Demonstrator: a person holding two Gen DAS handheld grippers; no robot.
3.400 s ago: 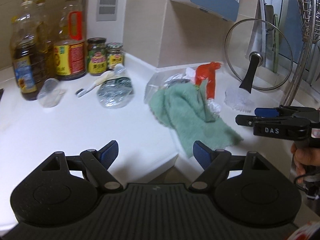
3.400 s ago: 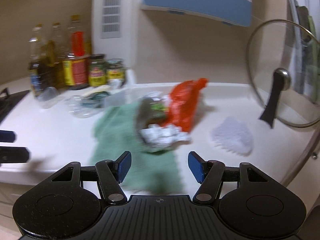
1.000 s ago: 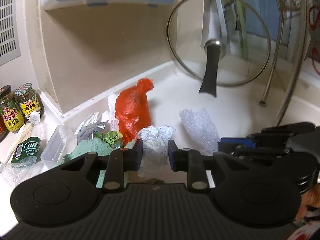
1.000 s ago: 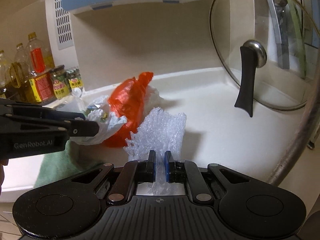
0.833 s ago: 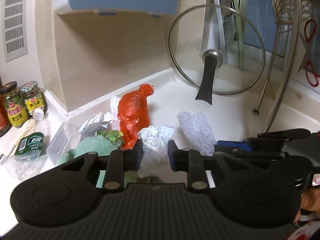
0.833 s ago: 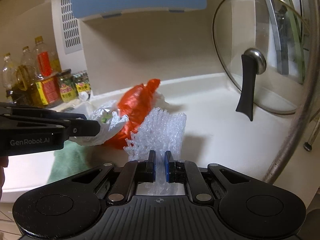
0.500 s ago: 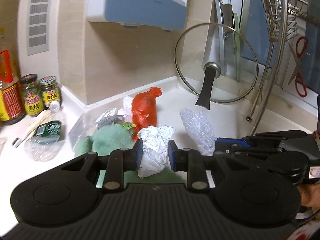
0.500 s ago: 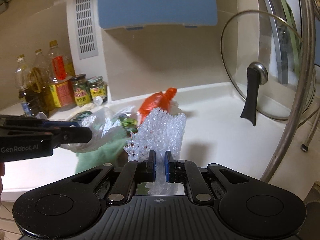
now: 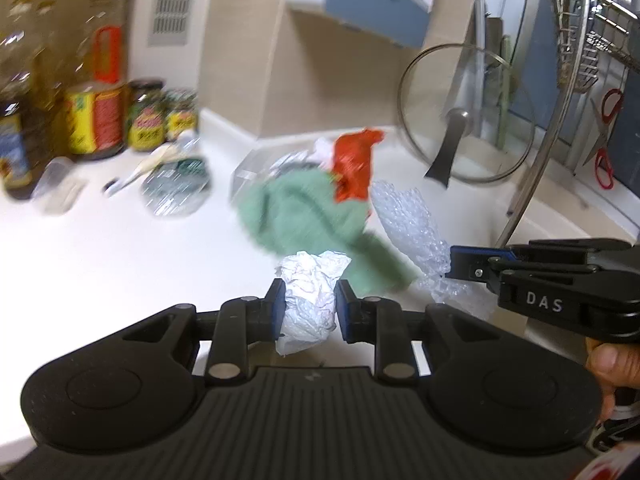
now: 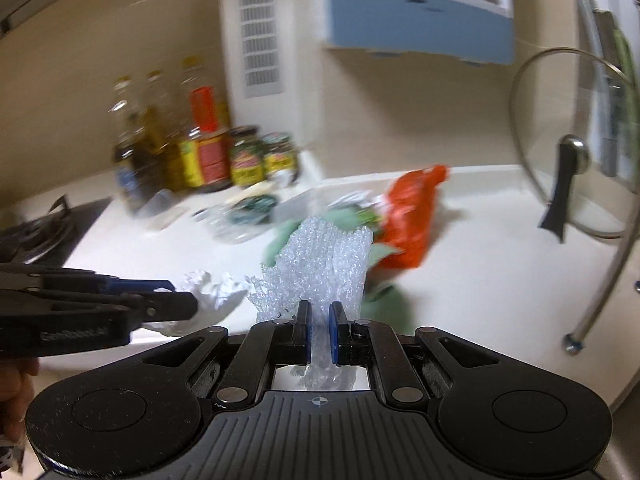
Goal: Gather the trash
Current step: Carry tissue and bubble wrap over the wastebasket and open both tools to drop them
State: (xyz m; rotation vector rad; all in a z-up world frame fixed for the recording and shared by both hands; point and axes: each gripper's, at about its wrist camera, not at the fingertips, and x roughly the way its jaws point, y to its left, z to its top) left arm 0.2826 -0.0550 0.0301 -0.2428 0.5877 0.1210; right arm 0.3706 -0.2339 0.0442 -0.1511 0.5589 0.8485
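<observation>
My left gripper (image 9: pixel 310 305) is shut on a crumpled white paper wad (image 9: pixel 308 292), held above the white counter (image 9: pixel 100 248). My right gripper (image 10: pixel 319 334) is shut on a clear bubble wrap sheet (image 10: pixel 324 264), which stands up in front of its jaws. In the left wrist view the right gripper (image 9: pixel 456 262) comes in from the right with the bubble wrap (image 9: pixel 408 220) hanging from it. The right wrist view shows the left gripper (image 10: pixel 176 300) at the left with the paper wad (image 10: pixel 208 286). A red plastic bag (image 9: pixel 354 168) and a green cloth (image 9: pixel 304 212) lie on the counter behind.
Oil bottles (image 9: pixel 24 120) and jars (image 9: pixel 146 120) line the back left wall. A crushed clear bottle (image 9: pixel 176 192) and a clear plastic box (image 9: pixel 252 172) lie on the counter. A glass pot lid (image 9: pixel 464 116) leans at the right by a metal rack pole (image 9: pixel 532 184). A stove (image 10: pixel 36 228) sits far left.
Both grippers have pulled back from the corner and away from the wall, each keeping its piece of trash. The red bag and green cloth now lie farther off; the bottles have come into view.
</observation>
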